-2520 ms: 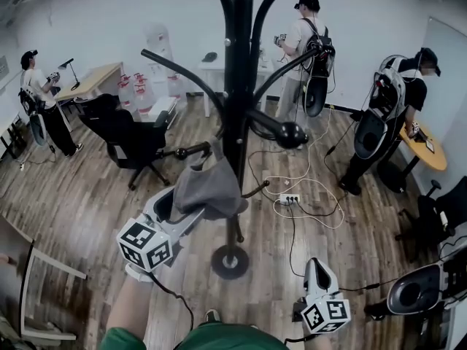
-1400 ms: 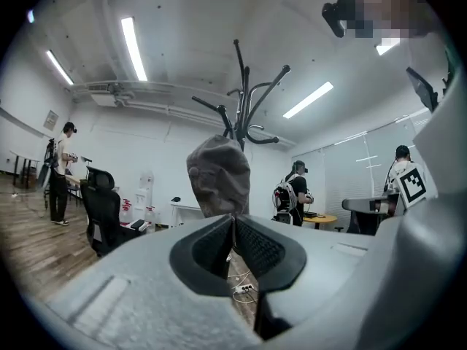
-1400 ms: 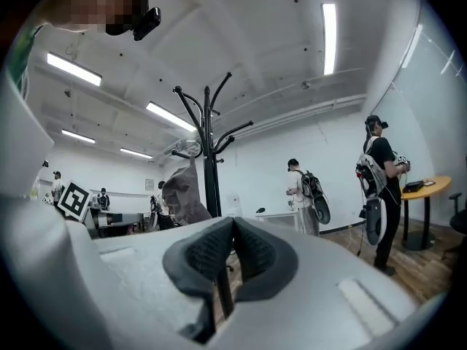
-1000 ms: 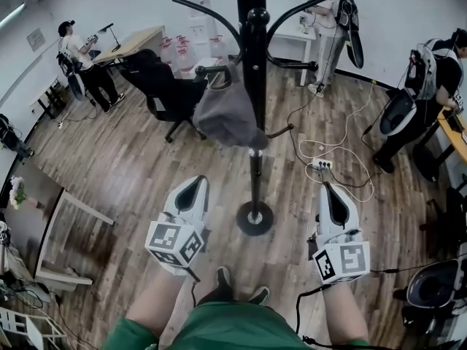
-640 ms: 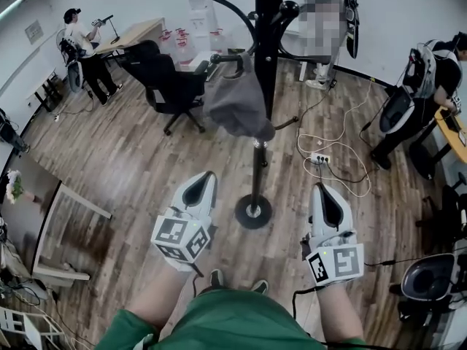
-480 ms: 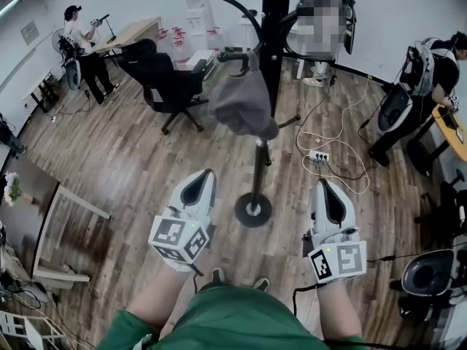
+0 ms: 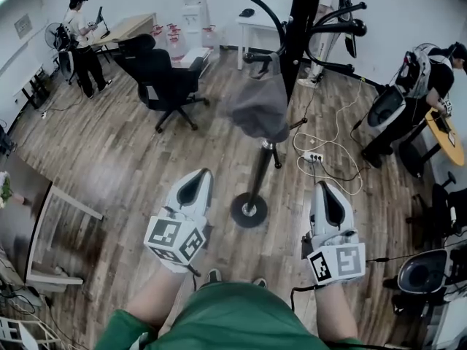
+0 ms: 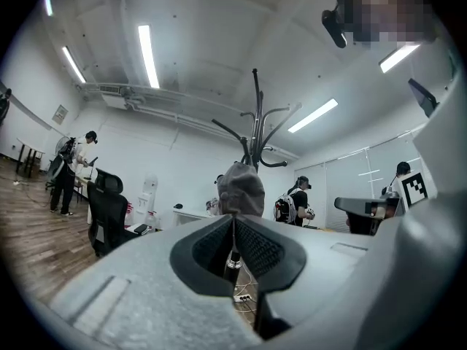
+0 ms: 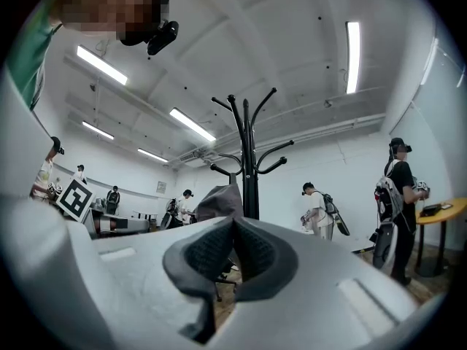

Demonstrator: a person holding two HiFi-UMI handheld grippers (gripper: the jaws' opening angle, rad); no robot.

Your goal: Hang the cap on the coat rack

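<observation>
Grey cap hangs on coat rack hook; L gripper & R gripper both clenched, empty, apart from rack.

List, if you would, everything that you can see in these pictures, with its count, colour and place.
coat rack: one, black, middle of the wooden floor
cap: one, grey, hanging on a rack hook
office chair: one, black, left of the rack
desk: one, light wood, far left by the wall
power strip: one, white, on the floor right of the rack, among cables
round table: one, orange-brown, right edge
other people: three, dark and light clothes; far-left person, person behind the rack, right-side person
left gripper: one, white with black pads, low left, shut, empty
right gripper: one, white with black pads, low right, shut, empty
</observation>
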